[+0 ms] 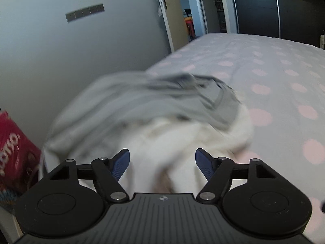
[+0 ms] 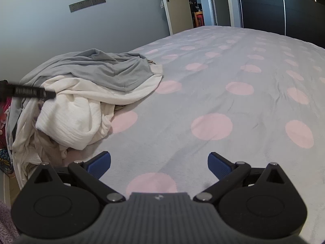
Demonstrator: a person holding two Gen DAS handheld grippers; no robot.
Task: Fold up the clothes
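A heap of clothes lies at the bed's left edge. A grey garment (image 1: 142, 97) (image 2: 105, 69) is draped over a white ribbed one (image 1: 182, 138) (image 2: 77, 118), with beige cloth (image 2: 48, 148) underneath. My left gripper (image 1: 162, 162) hovers close over the white garment, its blue pads apart and not pressing on the cloth; this view is blurred. One of its dark fingers (image 2: 34, 92) shows over the heap in the right wrist view. My right gripper (image 2: 159, 162) stands open above bare bedsheet, to the right of the heap, with nothing between its fingers.
The bed (image 2: 223, 81) has a grey sheet with pink dots and stretches far to the right. A red box (image 1: 14, 152) stands left of the bed beside the grey wall. An open door (image 2: 178, 6) and dark wardrobe (image 2: 264, 10) lie beyond.
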